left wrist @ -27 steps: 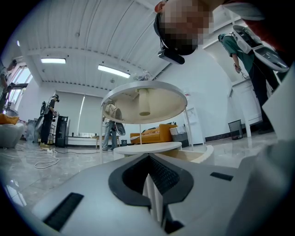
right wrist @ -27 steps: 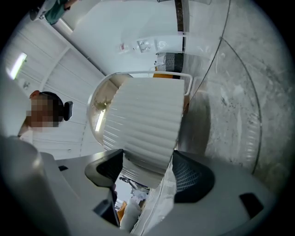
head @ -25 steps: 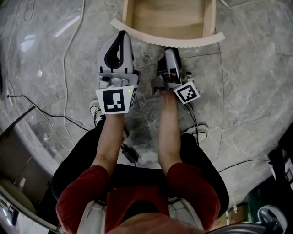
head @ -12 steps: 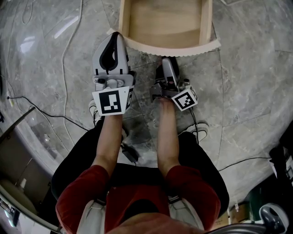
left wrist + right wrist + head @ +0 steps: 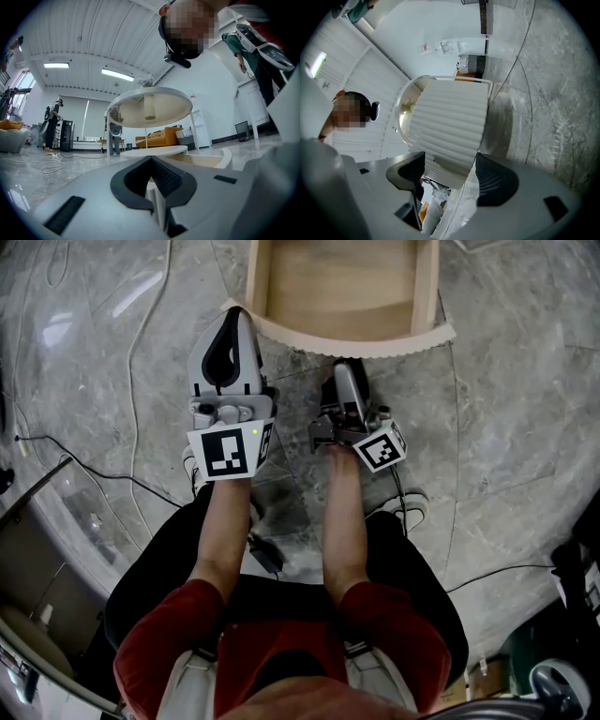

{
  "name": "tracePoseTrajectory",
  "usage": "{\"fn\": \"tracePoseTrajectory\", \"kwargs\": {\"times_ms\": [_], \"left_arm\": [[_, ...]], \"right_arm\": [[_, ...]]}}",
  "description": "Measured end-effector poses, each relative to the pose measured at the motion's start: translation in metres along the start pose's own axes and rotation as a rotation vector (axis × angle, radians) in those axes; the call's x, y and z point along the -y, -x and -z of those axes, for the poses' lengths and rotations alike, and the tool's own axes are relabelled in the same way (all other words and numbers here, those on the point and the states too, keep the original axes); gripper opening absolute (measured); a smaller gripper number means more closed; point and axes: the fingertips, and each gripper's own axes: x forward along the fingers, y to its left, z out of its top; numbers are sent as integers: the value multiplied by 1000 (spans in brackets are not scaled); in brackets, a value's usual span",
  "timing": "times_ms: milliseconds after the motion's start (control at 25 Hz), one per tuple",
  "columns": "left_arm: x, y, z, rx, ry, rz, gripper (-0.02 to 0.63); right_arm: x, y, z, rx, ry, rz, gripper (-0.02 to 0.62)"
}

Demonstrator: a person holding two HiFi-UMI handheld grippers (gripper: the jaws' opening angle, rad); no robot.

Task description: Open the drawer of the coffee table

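The coffee table's drawer stands pulled out at the top of the head view, its wooden inside bare. Its curved, ribbed white front faces me. My right gripper sits at the middle of that front. In the right gripper view the ribbed front fills the gap between the two pads of the right gripper. My left gripper points at the front's left end, and in its own view the left gripper is shut on nothing. The round table top rises behind it.
Grey marble floor lies all around, with thin cables trailing at the left and another cable at the right. My shoes stand just behind the grippers. Another person and an orange sofa show far off.
The drawer has come a little farther out toward me, and the right gripper has drawn back with it. The left gripper has barely shifted.
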Motion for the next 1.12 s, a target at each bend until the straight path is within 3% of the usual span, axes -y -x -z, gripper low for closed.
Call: {"fn": "tracePoseTrajectory", "kwargs": {"times_ms": [240, 400, 520, 800, 1000, 1120], "left_arm": [[-2, 1, -1, -4, -2, -8, 13], [-3, -4, -11, 2, -15, -4, 13], [-7, -9, -25, 8, -46, 8, 12], [-16, -28, -76, 8, -133, 65, 13], [-34, -54, -145, 14, -183, 99, 14], [-52, -65, -195, 0, -146, 64, 13]], "right_arm": [[-5, -3, -2, 5, 29, 27, 319], [-10, 18, -17, 44, 97, 143, 319], [-41, 23, -47, 58, 268, 179, 318], [-141, -28, -119, -52, 847, 155, 318], [-199, -69, -170, -91, 1056, 215, 318], [-247, -94, -179, -104, 1107, 251, 318]]}}
